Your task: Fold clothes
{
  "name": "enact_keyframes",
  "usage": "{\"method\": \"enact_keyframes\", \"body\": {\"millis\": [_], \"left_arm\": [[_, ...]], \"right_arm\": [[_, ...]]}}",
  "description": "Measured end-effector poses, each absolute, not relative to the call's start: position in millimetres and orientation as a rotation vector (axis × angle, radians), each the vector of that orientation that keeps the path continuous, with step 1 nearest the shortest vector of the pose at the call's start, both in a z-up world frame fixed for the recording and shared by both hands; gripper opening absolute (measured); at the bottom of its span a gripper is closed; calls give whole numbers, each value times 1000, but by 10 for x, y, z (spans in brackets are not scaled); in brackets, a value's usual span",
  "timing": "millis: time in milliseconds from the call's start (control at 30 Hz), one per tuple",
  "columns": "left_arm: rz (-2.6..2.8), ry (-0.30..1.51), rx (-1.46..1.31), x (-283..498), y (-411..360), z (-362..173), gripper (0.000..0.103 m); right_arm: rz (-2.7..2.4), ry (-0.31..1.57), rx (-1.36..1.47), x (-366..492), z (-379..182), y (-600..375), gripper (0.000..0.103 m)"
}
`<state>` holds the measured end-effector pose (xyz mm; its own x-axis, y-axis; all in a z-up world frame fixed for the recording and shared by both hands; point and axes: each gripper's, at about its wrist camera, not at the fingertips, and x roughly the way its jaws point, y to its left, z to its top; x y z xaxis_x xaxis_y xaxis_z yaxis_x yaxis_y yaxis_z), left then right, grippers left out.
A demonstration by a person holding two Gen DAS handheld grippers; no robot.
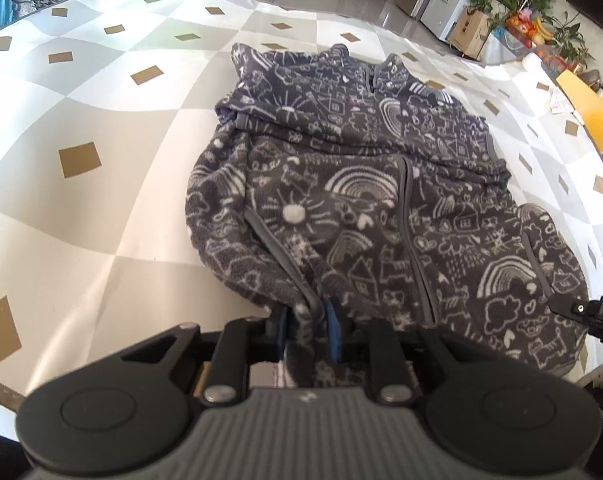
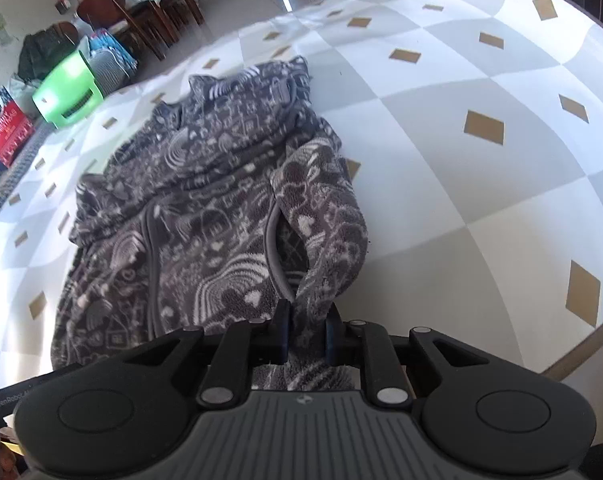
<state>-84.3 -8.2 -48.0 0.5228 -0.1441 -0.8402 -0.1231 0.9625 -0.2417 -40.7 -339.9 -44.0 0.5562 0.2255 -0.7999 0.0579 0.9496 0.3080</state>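
Pinching the near hem of the grey doodle-print fleece jacket [image 1: 341, 184], the left gripper [image 1: 307, 332] is clamping a bunched corner of fabric between its nearly closed jaws, close to the near edge of the checked table cover [image 1: 81, 92]. The right gripper [image 2: 307, 336] is doing the same at the hem's other corner, its jaws pressed onto a thick roll of fleece beside a pocket opening. The jacket is lying front-up on the cover, collar toward the far edge, hem toward the near one, sleeves apparently already tucked across the chest.

The step in hand is probably carrying the hem up and over toward the collar. Doing it well is a matter of keeping both corners level with each other, so the fold line is running straight across the body. The fleece is thick and springy, so the grips should be holding firmly until the hem is resting on the collar. Pulling the two corners gently apart while lifting is likely to keep the middle from sagging.
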Motion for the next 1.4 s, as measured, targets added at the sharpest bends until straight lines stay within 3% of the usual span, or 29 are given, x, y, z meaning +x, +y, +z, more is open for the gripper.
{"method": "enact_keyframes", "body": {"millis": [500,833,967,1033,1100,1200,1400], "left_arm": [[-44,1000,-305,-530,-158,-151,18],[-15,1117,-310,-557,-144,-528,20],[-9,1133,-318,-597,-104,-613,30],[4,1138,-322,-624,-76,-644,41],[18,1143,-326,-651,-48,-674,57],[39,1153,-355,-692,18,-723,71],[26,1167,-409,-727,43,-796,79]], "right_arm": [[271,950,338,-100,41,-3163,16],[204,1118,302,-8,-384,-3167,16],[167,1137,277,-38,-506,-3235,19],[163,1142,297,-43,-540,-3296,19],[146,1149,321,-45,-563,-3370,27],[104,1158,358,-49,-593,-3495,35],[94,1172,420,-34,-673,-3609,42]]}}
